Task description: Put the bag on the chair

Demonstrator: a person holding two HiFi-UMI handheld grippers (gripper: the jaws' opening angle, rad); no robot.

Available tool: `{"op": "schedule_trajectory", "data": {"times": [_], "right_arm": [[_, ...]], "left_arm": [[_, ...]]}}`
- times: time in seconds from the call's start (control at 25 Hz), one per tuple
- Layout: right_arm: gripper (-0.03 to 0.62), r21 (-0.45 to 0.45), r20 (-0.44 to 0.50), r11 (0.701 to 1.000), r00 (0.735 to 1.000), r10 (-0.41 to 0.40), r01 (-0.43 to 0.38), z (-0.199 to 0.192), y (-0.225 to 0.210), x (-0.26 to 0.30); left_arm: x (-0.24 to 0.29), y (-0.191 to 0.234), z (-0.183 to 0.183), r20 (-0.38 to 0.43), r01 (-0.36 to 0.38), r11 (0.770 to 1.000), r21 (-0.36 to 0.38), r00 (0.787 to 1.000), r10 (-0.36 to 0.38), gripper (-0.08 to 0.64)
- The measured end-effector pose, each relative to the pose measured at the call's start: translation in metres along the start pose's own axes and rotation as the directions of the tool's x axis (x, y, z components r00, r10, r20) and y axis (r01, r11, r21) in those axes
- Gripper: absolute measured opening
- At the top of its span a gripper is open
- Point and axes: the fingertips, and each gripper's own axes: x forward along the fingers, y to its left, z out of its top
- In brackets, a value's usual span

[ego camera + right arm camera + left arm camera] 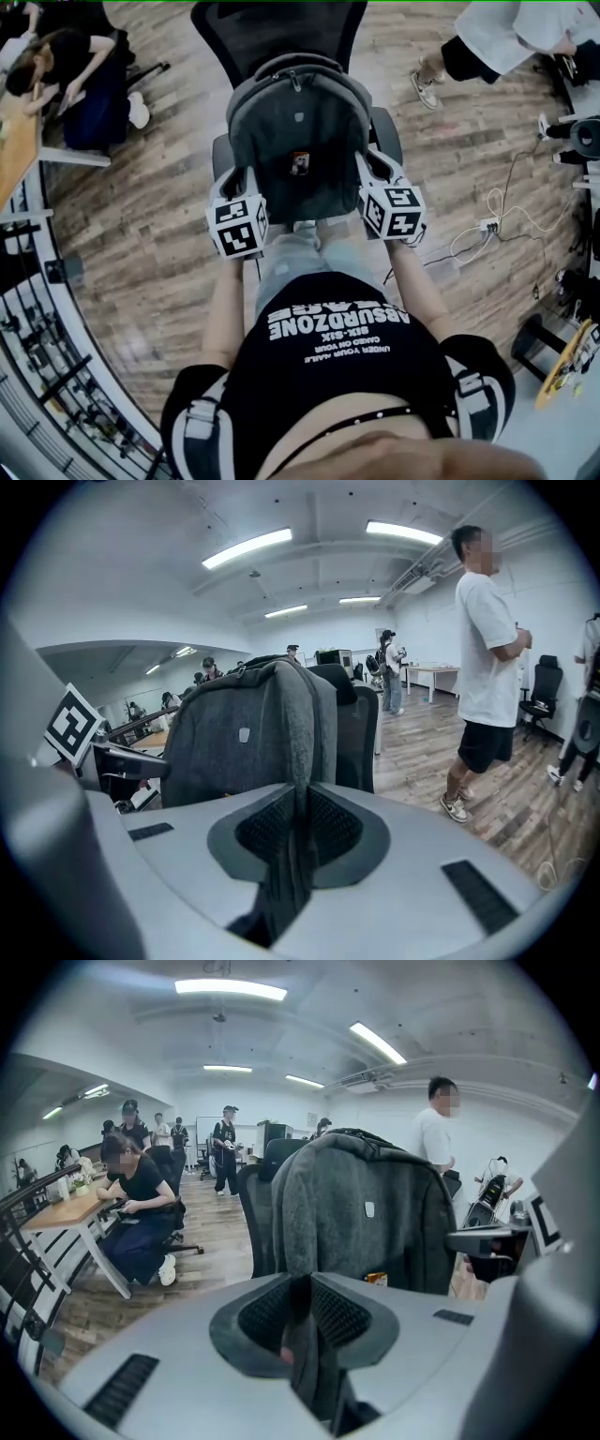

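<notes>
A grey backpack [298, 141] stands upright over the seat of a black office chair [279, 33], its back against the backrest. Whether its base rests on the seat I cannot tell. My left gripper [246, 180] is shut on the fabric of the bag's left side, and my right gripper [368, 171] is shut on the right side. In the left gripper view, dark bag fabric is pinched between the pads at my left gripper [300, 1321], with the backpack [366, 1213] just ahead. The right gripper view shows the same pinch at my right gripper [298, 827], below the backpack [244, 742].
A seated person [80, 75] works at a wooden desk [14, 141] at the far left. Another person [497, 42] stands at the upper right. Cables and a power strip [489, 225] lie on the wood floor to the right. A metal railing [37, 347] runs along the lower left.
</notes>
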Motion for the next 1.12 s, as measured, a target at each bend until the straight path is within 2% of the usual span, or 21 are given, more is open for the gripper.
{"op": "schedule_trajectory", "data": {"times": [0.2, 0.52, 0.88, 1.12], "right_arm": [[0.052, -0.005, 0.007, 1.0, 1.0, 0.012, -0.012, 0.017, -0.013, 0.018], [0.052, 0.002, -0.03, 0.998, 0.998, 0.06, -0.06, 0.033, -0.038, 0.054], [0.052, -0.014, -0.096, 0.993, 0.989, 0.114, -0.116, 0.042, -0.055, 0.096], [0.054, -0.032, -0.126, 0.988, 0.982, 0.144, -0.149, 0.049, -0.057, 0.126]], "left_arm": [[0.016, -0.001, 0.017, 0.01, -0.01, 1.0, -0.007, 1.0, 0.01, 0.075], [0.048, -0.005, 0.035, -0.037, -0.059, 0.997, -0.051, 0.998, 0.057, 0.075], [0.079, -0.004, 0.036, -0.093, -0.118, 0.986, -0.117, 0.99, 0.107, 0.075], [0.096, 0.007, 0.041, -0.106, -0.151, 0.979, -0.135, 0.985, 0.137, 0.075]]}}
